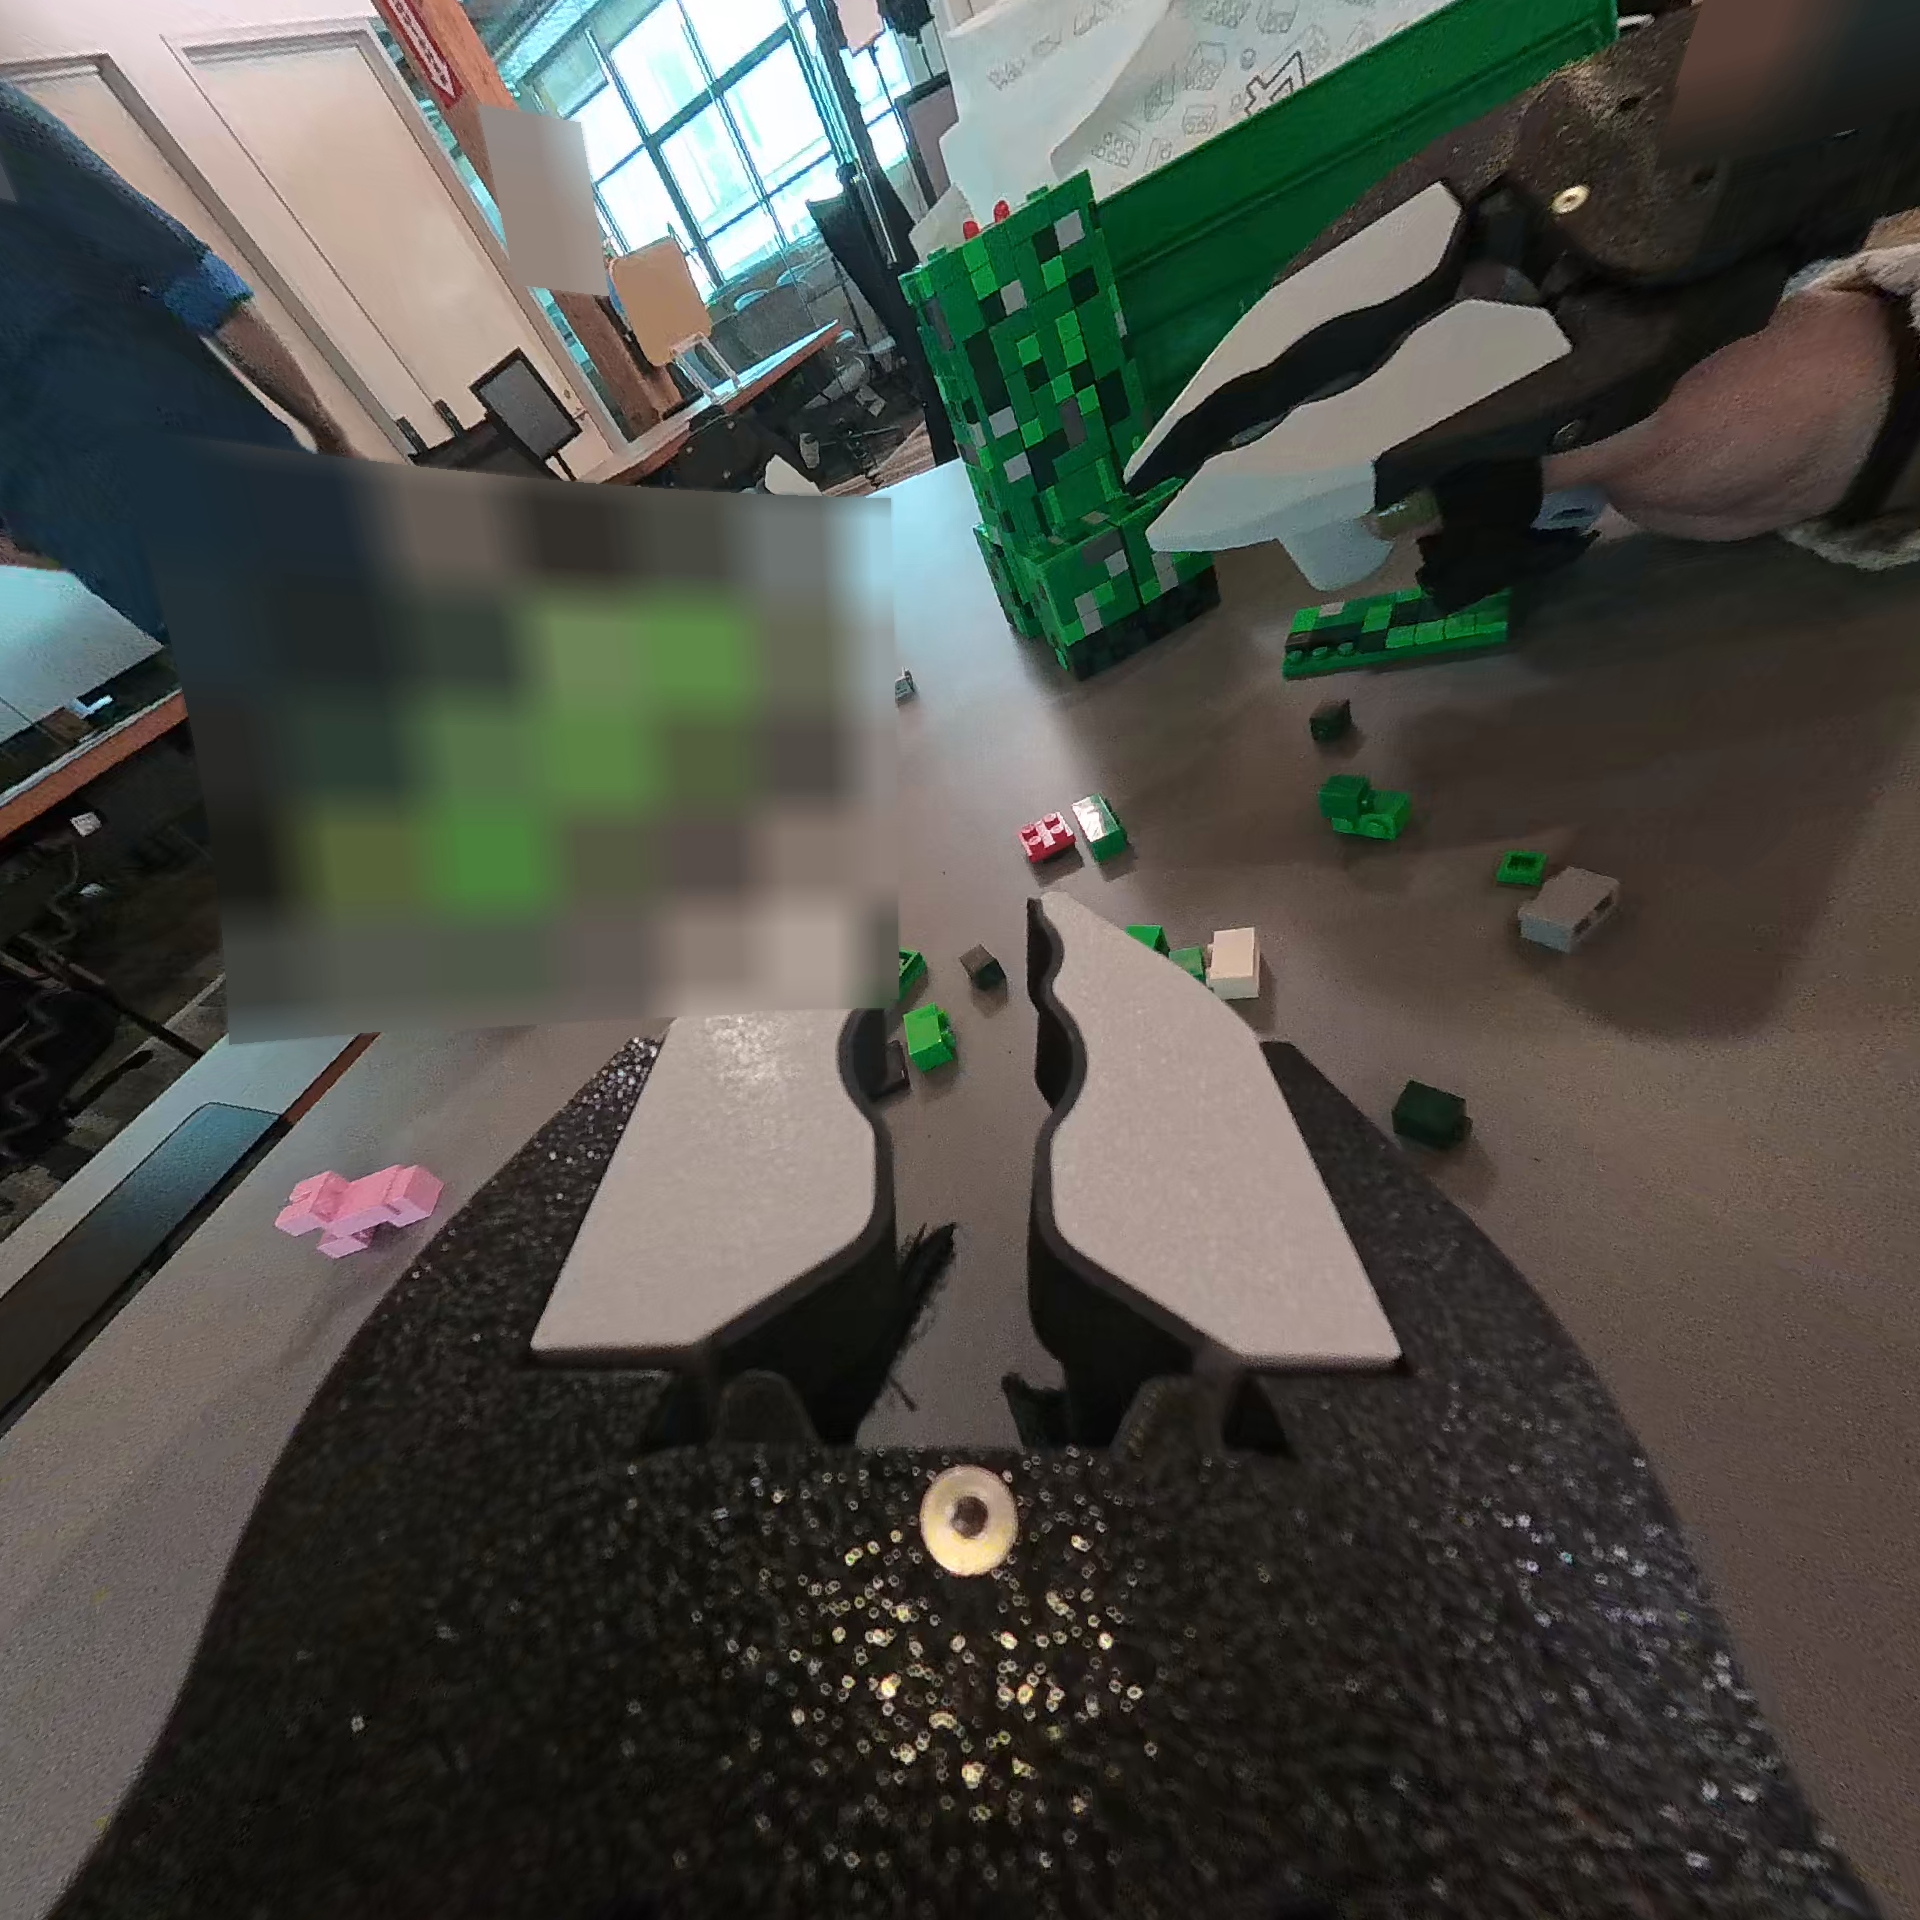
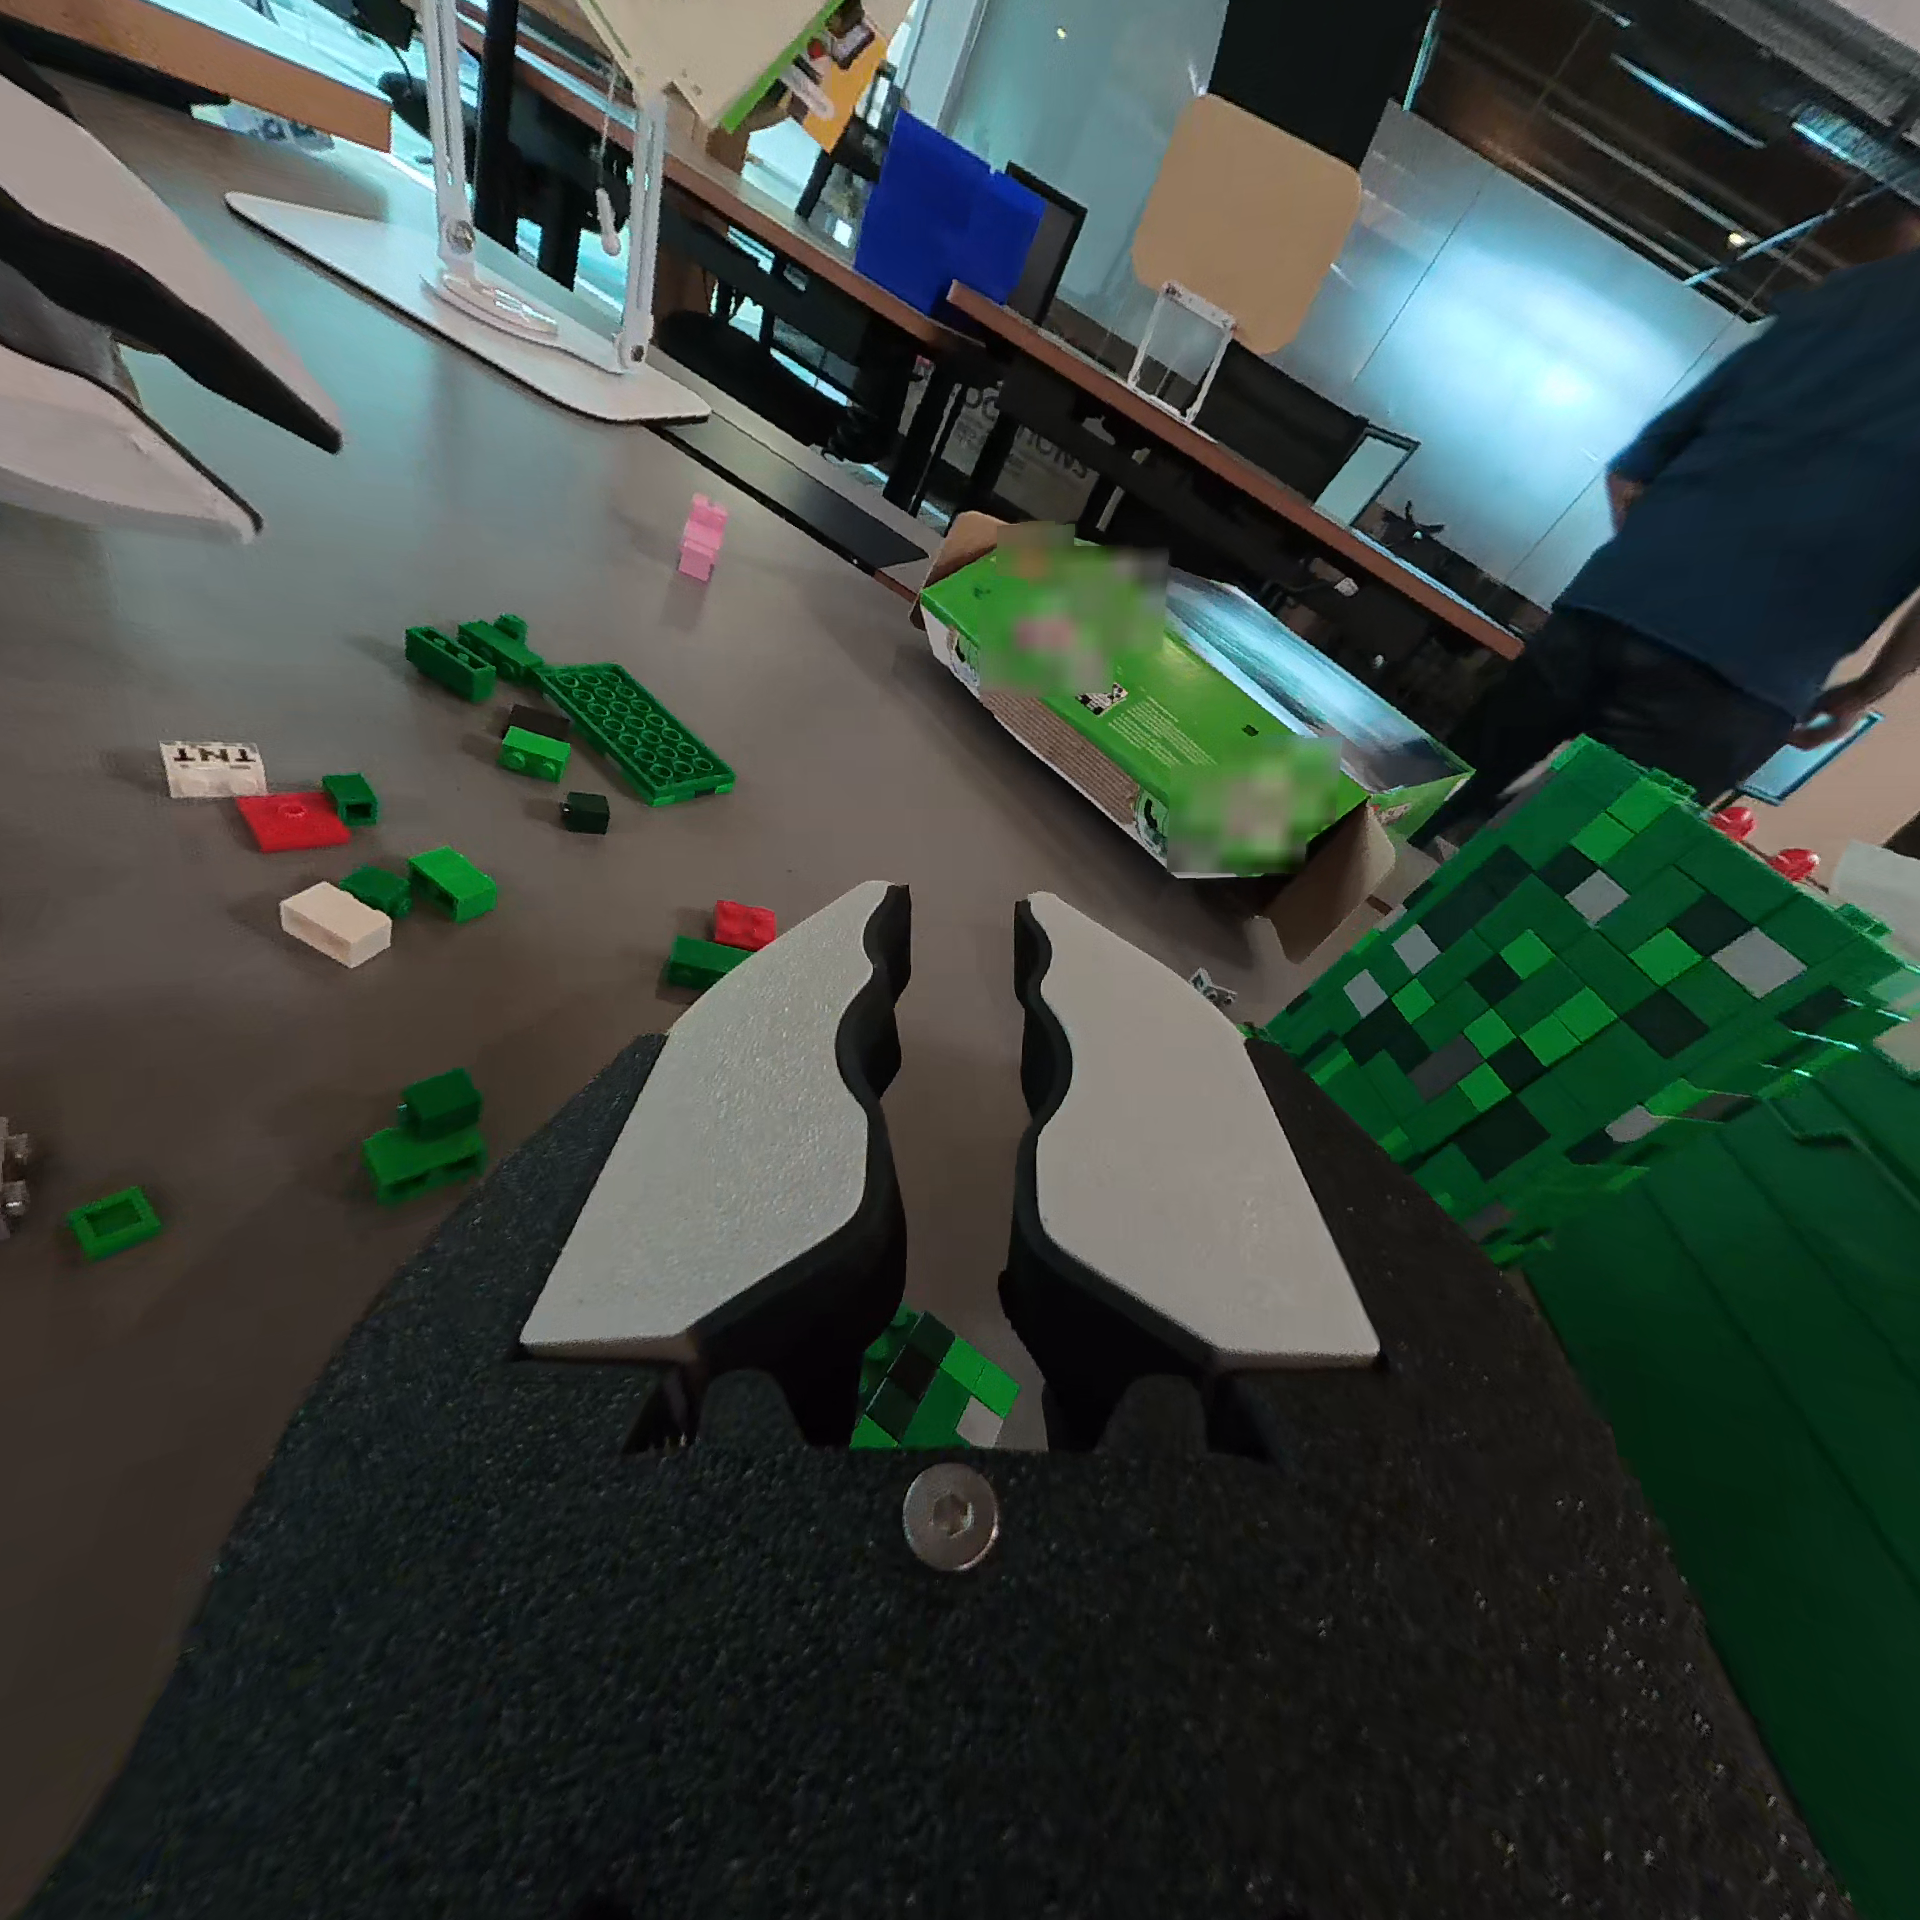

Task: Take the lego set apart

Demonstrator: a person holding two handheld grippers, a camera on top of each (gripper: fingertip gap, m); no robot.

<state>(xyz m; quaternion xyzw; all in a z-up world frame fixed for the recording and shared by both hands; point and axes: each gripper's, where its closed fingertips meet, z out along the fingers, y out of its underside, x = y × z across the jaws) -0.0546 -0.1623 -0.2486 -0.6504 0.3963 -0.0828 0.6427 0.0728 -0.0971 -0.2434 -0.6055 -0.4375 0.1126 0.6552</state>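
Observation:
The green pixel-patterned lego figure [image 1: 1039, 416] stands upright on the grey table [image 1: 1558, 1351]; it shows close at the right in the right wrist view [image 2: 1558, 987]. My right gripper [image 2: 958, 902] is open and empty just left of the figure, and in the left wrist view [image 1: 1143, 499] its tips reach the figure's lower body. A flat green tiled panel [image 1: 1397, 629] lies under it, seen between its fingers [image 2: 935, 1382]. My left gripper [image 1: 956, 987] is open and empty, low over loose bricks. It shows at the top left of the right wrist view [image 2: 208, 436].
Loose pieces lie scattered: a green studded plate [image 2: 634, 732], a red tile [image 2: 291, 821], a white brick [image 2: 335, 923], a grey brick [image 1: 1569, 909], a pink pig [image 1: 358, 1205]. An open green box [image 2: 1143, 707] lies beyond. A person in blue [image 2: 1714, 520] stands past the table. One gripper's finger ends stand about 15 cm off the other's. The right gripper is farther from the red tile [image 2: 291, 821], some 15 cm, than the left, some 6 cm.

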